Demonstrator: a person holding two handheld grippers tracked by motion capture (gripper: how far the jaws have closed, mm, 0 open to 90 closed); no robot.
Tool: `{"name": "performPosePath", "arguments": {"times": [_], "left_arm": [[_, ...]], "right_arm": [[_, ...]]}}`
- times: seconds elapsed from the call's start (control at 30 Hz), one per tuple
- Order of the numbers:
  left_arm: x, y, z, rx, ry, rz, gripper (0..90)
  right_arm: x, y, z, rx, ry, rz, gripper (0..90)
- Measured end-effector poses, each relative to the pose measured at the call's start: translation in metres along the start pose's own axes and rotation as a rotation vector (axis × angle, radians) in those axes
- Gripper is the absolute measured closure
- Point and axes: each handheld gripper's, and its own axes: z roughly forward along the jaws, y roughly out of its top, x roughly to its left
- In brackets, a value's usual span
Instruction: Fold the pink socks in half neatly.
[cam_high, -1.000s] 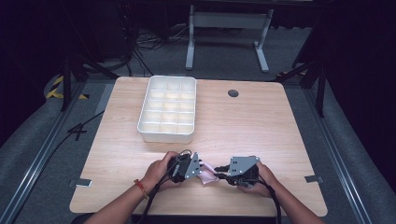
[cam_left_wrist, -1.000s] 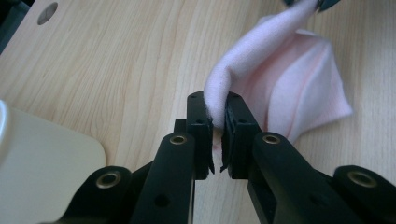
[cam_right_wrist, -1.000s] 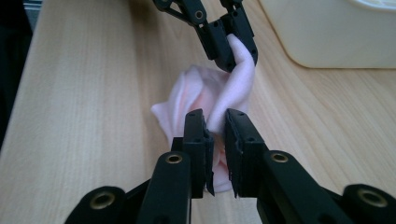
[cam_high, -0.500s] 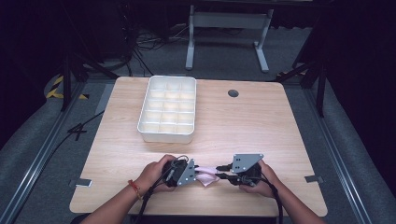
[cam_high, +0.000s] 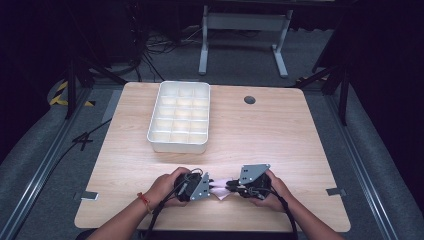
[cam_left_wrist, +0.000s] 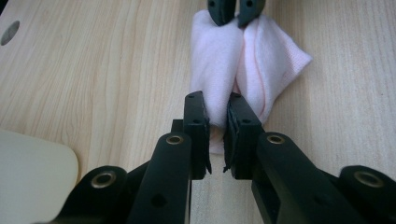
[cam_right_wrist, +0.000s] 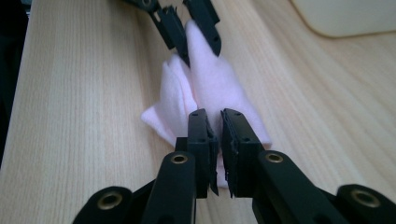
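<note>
Pinching a small pink cloth (cam_high: 218, 190) from opposite ends, the left tool (cam_high: 206, 186) and the right tool (cam_high: 231, 186) are meeting nose to nose at the lower middle of the high view, near the front edge of the wooden surface (cam_high: 280, 135). In the left gripper view the left tool (cam_left_wrist: 216, 133) is pressing its jaws together on a gathered ridge of the cloth (cam_left_wrist: 252, 70), while the other tool is biting the far end at the top of the frame. The right gripper view is showing the mirror of that: the right tool (cam_right_wrist: 219, 140) is clamping the near fold of the cloth (cam_right_wrist: 210, 84). Holding both ends this way looks meant to keep the bunched fabric under control, so it can be stretched flat or folded over without slipping. The cloth is resting on the surface between them, creased down its middle. A white compartment tray (cam_high: 179, 145) is sitting well apart, toward the upper left of centre, apparently waiting as the place for it.
</note>
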Motion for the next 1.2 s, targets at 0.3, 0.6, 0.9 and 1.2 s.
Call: {"name": "performPosePath", "arguments": {"times": [0.3,0.6,0.9,1.2], "left_arm": [[0.008,-0.003,-0.009,-0.036,-0.059,-0.086,62.2],[-0.001,0.006,-0.015,-0.100,-0.175,-0.059,63.8],[-0.008,0.009,-0.009,-0.038,-0.190,-0.010,73.8],[-0.010,0.011,-0.007,-0.017,-0.155,0.044,76.5]], "right_arm": [[0.002,-0.005,0.004,0.040,-0.021,-0.014,82.0],[0.002,-0.004,0.004,0.039,-0.049,-0.011,82.2],[0.002,0.000,-0.004,-0.004,-0.053,-0.021,75.7],[0.009,0.009,0.000,-0.061,-0.063,-0.065,75.7]]}}
